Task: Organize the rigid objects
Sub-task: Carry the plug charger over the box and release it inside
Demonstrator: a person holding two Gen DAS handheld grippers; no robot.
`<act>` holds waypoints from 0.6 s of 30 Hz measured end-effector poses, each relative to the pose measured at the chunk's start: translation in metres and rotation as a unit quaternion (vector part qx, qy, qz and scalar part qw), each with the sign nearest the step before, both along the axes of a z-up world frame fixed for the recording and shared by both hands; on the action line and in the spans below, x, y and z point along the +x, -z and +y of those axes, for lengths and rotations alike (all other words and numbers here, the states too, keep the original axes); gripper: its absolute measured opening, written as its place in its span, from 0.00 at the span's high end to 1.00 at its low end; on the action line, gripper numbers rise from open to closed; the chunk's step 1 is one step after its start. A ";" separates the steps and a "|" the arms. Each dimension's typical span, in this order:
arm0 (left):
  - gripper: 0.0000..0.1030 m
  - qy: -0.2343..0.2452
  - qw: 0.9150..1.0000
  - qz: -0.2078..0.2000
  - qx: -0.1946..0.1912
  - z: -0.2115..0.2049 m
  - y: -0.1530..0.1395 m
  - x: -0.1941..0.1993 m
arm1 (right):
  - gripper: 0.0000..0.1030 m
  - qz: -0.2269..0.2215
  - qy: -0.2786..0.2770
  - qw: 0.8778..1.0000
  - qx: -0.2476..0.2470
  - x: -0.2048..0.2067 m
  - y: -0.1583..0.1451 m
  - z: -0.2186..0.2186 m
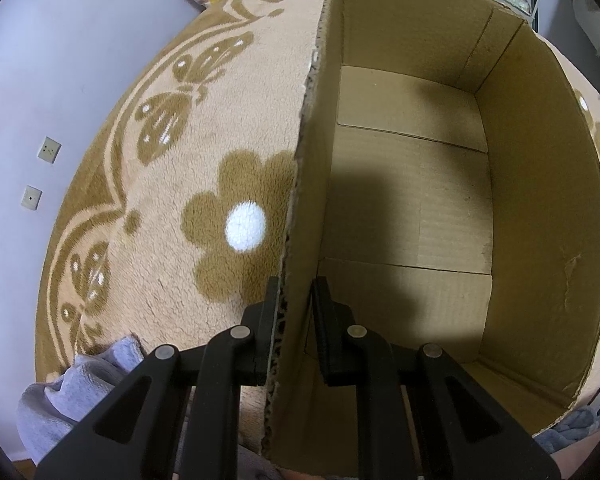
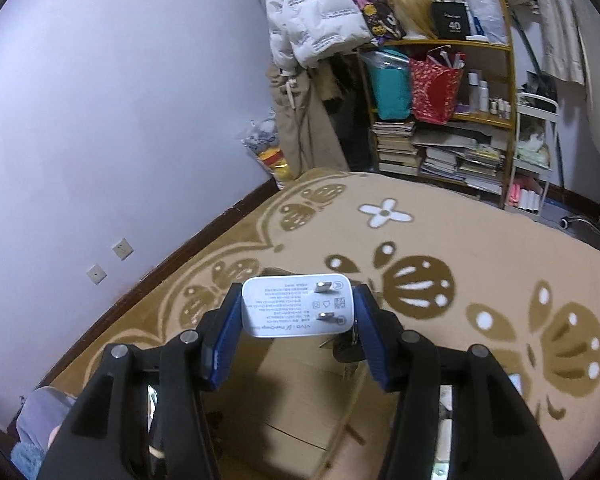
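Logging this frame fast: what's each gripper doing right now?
Left gripper: shut on the cardboard box wall, one finger inside, one outside.
Right gripper: shut on the white charger plug, prongs facing the camera.

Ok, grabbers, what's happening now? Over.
Left gripper shut on brown cardboard box wall. Right gripper shut on white plug charger, prongs facing out. Box empty, nothing blocking.

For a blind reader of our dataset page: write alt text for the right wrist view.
The right hand-held gripper, with blue pads, clamps a white wall charger whose two metal prongs face the camera. Below it lies brown cardboard on a tan floral rug. Behind stand a lilac wall and a cluttered bookshelf.
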State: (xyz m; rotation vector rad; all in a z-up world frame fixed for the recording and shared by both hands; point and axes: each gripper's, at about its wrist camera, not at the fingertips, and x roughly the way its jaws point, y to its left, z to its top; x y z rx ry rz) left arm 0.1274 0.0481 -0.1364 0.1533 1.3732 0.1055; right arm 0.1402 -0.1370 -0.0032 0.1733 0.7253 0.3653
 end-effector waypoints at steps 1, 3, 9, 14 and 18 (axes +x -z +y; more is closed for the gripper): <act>0.86 0.000 1.000 0.000 0.000 0.001 0.000 0.000 | 0.44 0.004 -0.001 1.000 0.002 0.001 0.003 0.001; 0.86 -0.001 1.000 0.000 -0.002 0.001 0.001 0.000 | 0.44 0.021 0.000 1.000 0.007 0.007 0.015 0.004; 0.86 -0.003 1.000 0.001 -0.006 0.003 0.002 0.000 | 0.44 0.064 -0.006 0.998 0.022 0.018 0.046 0.005; 0.86 -0.004 1.000 0.004 -0.007 0.003 0.003 0.000 | 0.44 0.085 -0.014 0.996 0.006 0.022 0.060 0.018; 0.86 -0.009 1.000 0.004 -0.015 0.005 0.003 -0.001 | 0.43 0.099 -0.008 0.995 -0.004 0.024 0.070 0.021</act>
